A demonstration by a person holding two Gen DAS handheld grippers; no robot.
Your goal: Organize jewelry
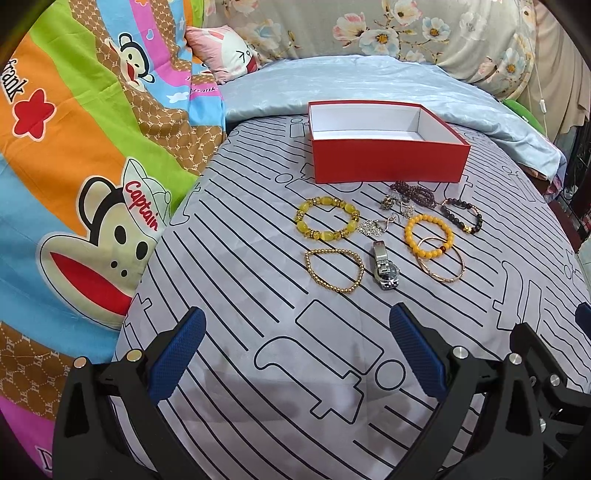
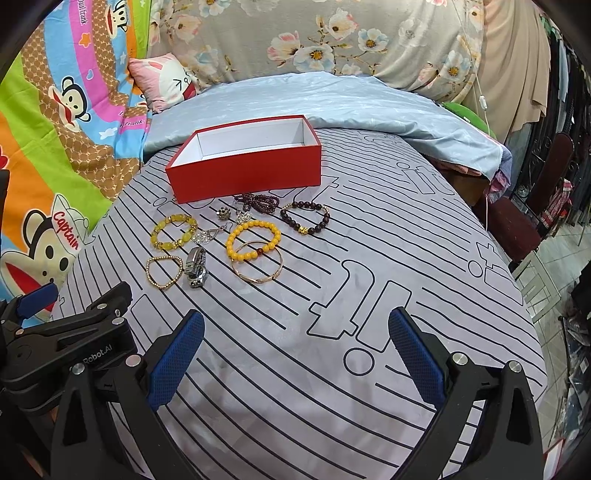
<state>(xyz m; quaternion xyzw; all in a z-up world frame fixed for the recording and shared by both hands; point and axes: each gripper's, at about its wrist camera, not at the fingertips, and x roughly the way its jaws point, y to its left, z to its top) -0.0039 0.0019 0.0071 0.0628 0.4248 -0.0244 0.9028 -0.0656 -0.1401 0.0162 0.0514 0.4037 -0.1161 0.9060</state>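
An open red box (image 1: 388,158) with a white inside stands empty on the grey striped bedsheet (image 1: 258,295); it also shows in the right wrist view (image 2: 247,173). In front of it lie a yellow bead bracelet (image 1: 327,218), a gold bead bracelet (image 1: 334,270), a silver watch (image 1: 384,266), an orange bead bracelet (image 1: 428,230), a thin gold bangle (image 1: 439,260), a dark bead bracelet (image 1: 461,216), dark red beads (image 1: 413,190) and small silver charms (image 1: 376,226). My left gripper (image 1: 297,354) is open, short of the jewelry. My right gripper (image 2: 295,354) is open, also short of it.
A bright cartoon monkey quilt (image 1: 74,184) lies to the left. A light blue blanket (image 1: 369,81) and a floral cover (image 1: 406,29) lie behind the box. A pink pillow (image 1: 225,51) sits at the back left. The bed's right edge drops to a tiled floor (image 2: 554,266).
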